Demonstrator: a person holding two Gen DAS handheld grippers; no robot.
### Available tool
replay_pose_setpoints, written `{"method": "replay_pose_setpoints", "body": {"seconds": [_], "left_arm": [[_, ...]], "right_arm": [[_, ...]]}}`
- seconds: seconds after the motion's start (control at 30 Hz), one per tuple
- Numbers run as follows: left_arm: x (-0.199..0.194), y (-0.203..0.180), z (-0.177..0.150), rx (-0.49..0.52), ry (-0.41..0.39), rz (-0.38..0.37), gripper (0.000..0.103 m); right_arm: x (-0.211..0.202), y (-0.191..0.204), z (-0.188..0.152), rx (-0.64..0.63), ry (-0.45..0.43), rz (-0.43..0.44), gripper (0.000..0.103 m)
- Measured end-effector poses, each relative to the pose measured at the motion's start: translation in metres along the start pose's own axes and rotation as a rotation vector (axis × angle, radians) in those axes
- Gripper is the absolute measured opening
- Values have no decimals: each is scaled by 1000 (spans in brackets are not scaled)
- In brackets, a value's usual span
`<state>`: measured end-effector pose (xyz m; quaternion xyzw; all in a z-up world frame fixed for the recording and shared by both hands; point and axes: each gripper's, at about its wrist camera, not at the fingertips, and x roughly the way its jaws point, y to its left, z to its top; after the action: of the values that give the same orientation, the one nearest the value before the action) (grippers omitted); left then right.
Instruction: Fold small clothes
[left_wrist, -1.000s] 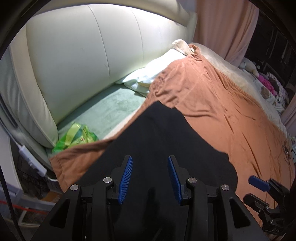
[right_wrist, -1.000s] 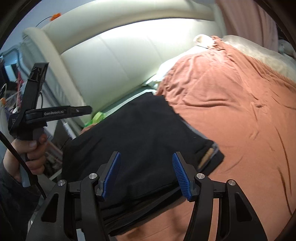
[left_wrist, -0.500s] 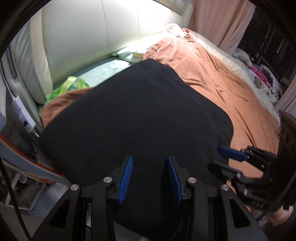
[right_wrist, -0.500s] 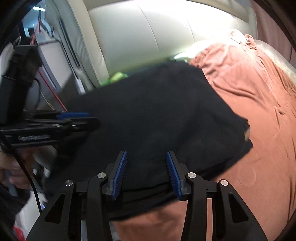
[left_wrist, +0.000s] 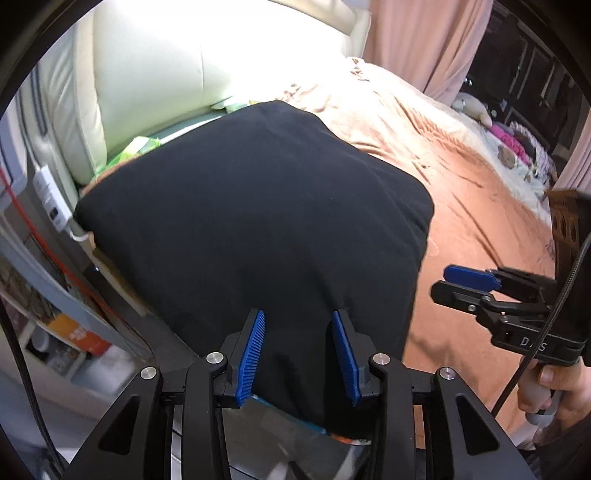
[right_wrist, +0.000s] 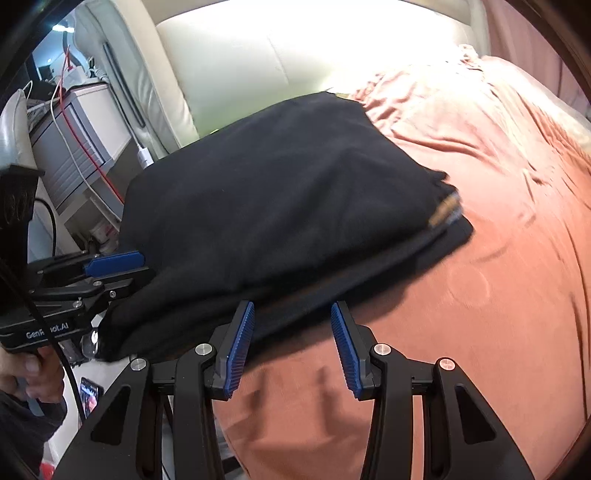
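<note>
A folded black garment is lying across the middle of the frame on an orange-brown bedsheet, its near edge hanging off the bed between the spread blue pads of the left gripper at lower centre. At right, the right gripper is hovering beside the cloth, a hand gripping its handle. A cream padded headboard is filling the upper left.

A bed covered with a rumpled rust-orange sheet stands against a padded cream leather headboard, brightly lit. Pink curtains hang behind it. Beside the bed stands a grey-and-white drawer unit with trailing red and white cables.
</note>
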<state>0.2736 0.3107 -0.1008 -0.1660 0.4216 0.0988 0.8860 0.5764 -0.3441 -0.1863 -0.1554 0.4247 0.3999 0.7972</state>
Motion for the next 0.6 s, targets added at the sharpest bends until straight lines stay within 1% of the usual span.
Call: {"method": "replay_pose_setpoints", "body": {"seconds": [0.1, 0.2, 0.23, 0.3, 0.37, 0.47, 0.57, 0.6], "left_arm": [[-4, -2, -4, -5, -4, -13, 36], [-13, -11, -11, 12, -11, -17, 36], [-16, -14, -15, 13, -9, -36, 36], [-19, -18, -19, 9, -9, -43, 36], [-27, -23, -23, 8, -26, -41, 36], [-40, -29, -26, 0, -50, -59, 36], [-56, -44, -33, 17, -77, -70, 36], [-61, -48, -35, 24, -84, -68, 36]], "right_arm": [[-20, -4, -11, 24, -16, -9, 41], [-43, -10, -22, 56, -41, -27, 41], [-53, -11, -26, 68, -58, -33, 41], [-71, -12, -34, 90, -87, -38, 41], [-89, -12, -43, 111, -110, -44, 41], [-114, -10, -56, 124, -142, -70, 41], [-135, -7, -72, 138, -166, -89, 42], [-141, -6, -77, 143, -172, -92, 45]]}}
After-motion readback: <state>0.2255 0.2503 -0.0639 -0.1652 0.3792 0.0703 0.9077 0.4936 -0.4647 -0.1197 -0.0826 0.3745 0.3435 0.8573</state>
